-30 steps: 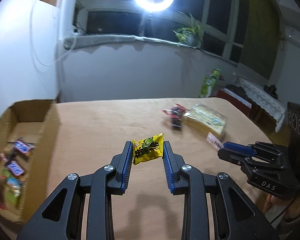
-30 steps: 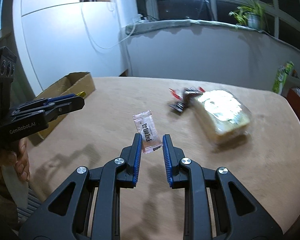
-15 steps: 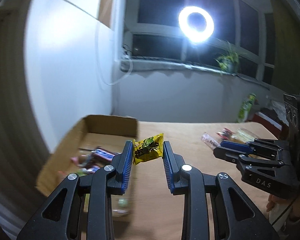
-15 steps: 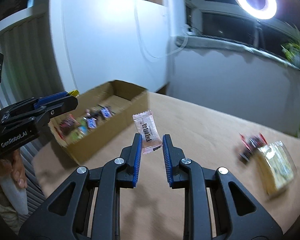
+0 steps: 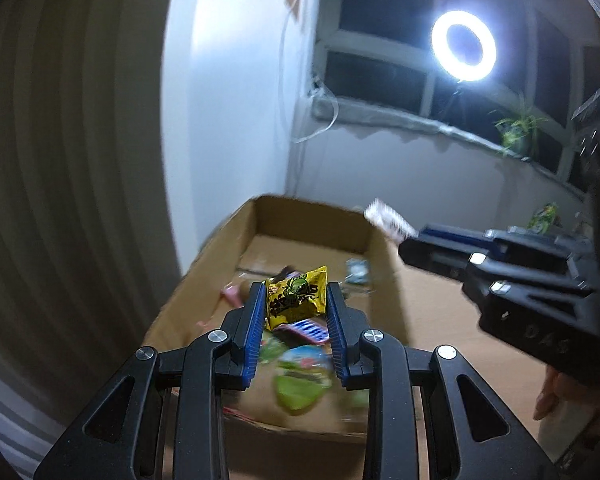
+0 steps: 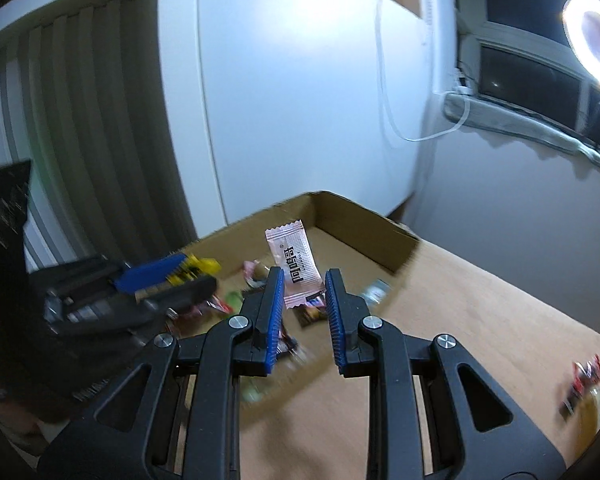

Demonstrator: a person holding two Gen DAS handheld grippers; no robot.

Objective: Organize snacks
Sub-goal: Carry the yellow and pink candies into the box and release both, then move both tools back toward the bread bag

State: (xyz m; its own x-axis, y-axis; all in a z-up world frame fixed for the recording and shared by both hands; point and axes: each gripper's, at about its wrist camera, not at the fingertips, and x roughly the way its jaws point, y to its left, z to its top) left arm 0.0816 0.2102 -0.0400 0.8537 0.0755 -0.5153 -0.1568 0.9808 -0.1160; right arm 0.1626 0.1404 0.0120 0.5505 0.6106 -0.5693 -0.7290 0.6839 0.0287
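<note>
While pinched between jaws, yellow packet [image 5: 296,296] and pink sachet [image 6: 294,268] overhang cardboard box [image 5: 316,216] — unreleased.

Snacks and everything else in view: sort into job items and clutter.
Job:
- yellow packet in left gripper
- pink packet in right gripper
- box
- red snack on table

Clutter:
- ring light
- plant

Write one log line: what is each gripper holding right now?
left gripper: shut on yellow packet | right gripper: shut on pink packet | both over cardboard box
</note>
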